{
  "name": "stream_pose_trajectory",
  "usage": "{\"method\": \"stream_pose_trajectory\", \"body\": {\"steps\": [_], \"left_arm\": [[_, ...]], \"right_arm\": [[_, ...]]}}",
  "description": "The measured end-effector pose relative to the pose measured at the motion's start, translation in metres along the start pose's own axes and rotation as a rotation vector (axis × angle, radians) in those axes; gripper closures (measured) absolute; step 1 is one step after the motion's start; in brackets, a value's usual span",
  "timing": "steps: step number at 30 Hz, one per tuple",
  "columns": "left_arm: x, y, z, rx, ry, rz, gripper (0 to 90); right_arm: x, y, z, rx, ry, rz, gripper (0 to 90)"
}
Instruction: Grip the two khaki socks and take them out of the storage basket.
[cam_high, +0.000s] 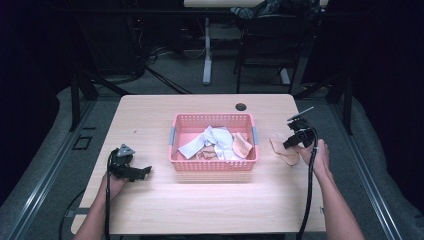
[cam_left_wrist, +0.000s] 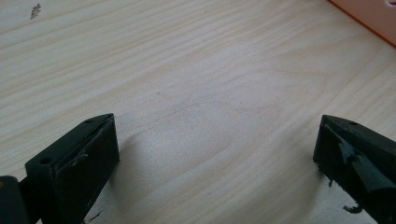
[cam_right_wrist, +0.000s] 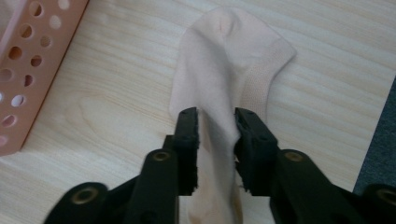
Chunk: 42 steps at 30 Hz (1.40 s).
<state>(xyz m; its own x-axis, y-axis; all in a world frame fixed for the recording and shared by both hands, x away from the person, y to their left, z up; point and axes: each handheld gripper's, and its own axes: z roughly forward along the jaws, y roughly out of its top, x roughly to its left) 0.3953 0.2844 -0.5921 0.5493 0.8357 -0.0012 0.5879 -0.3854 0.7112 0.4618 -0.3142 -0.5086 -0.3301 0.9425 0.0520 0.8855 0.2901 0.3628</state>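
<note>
While the right gripper (cam_right_wrist: 215, 149) has its jaws drawn in on either side of a raised fold of the peach sock (cam_right_wrist: 229, 70), the pinch looks shallow: a ridge of cloth stands between the pads, and whether they press it firmly is hard to tell. If the hand lifts now, my guess is that the thin knit could slide out of the grip, or that the sock comes up by one layer and hangs lopsided. A second risk is the table (cam_right_wrist: 107, 107) edge, which runs down the lower right of the right gripper view with dark floor beyond it; a dropped sock could fall off there.

That sock lies flat on the wood, just right of the pink basket (cam_high: 214, 165) in the high view and apart from it. In the right gripper view its long axis runs from the bottom centre up to the top centre, leaning slightly right. The rounded end points to the top of the frame; the ribbed band sits along its right side. Which end is the toe I cannot say for sure.

At the lower left of the high view, the left gripper (cam_left_wrist: 217, 154) rests low over bare wood, jaws spread wide and holding nothing. More socks, white and peach, lie heaped in the basket.
</note>
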Motion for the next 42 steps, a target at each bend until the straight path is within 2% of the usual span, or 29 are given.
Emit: {"method": "stream_pose_trajectory", "body": {"steps": [5, 10, 11, 12, 14, 20, 22, 28, 32, 37, 42], "left_arm": [[0.000, 0.000, 0.000, 0.000, 0.000, 0.000, 0.0], [0.000, 0.000, 0.000, 0.000, 0.000, 0.000, 0.0], [0.000, 0.000, 0.000, 0.000, 0.000, 0.000, 0.0], [0.000, 0.000, 0.000, 0.000, 0.000, 0.000, 0.0], [0.000, 0.000, 0.000, 0.000, 0.000, 0.002, 0.0], [0.000, 0.000, 0.000, 0.000, 0.000, 0.002, 0.0], [0.000, 0.000, 0.000, 0.000, 0.000, 0.002, 0.0], [0.000, 0.000, 0.000, 0.001, 0.000, 0.002, 0.0], [0.000, 0.000, 0.000, 0.001, -0.001, 0.002, 0.0], [0.000, 0.000, 0.000, 0.000, 0.002, 0.001, 0.0], [0.000, 0.000, 0.000, 0.000, 0.002, 0.001, 0.0]], "right_arm": [[-0.002, 0.001, -0.011, -0.047, 0.027, -0.011, 38.9], [0.002, 0.003, -0.027, -0.116, 0.055, -0.009, 22.9], [0.002, 0.003, -0.027, -0.116, 0.055, -0.009, 22.9], [0.005, 0.004, -0.032, -0.129, 0.056, -0.038, 18.5], [0.009, 0.005, -0.035, -0.142, 0.073, -0.037, 14.9], [0.025, 0.011, -0.048, -0.173, 0.095, -0.087, 9.3], [0.032, 0.014, -0.052, -0.188, 0.087, -0.106, 7.8], [0.052, 0.024, -0.060, -0.191, 0.103, -0.155, 0.0], [0.069, 0.031, -0.066, -0.213, 0.118, -0.195, 0.0], [0.091, 0.044, -0.065, -0.217, 0.166, -0.251, 0.0], [0.113, 0.057, -0.057, -0.186, 0.173, -0.305, 2.5]]}}
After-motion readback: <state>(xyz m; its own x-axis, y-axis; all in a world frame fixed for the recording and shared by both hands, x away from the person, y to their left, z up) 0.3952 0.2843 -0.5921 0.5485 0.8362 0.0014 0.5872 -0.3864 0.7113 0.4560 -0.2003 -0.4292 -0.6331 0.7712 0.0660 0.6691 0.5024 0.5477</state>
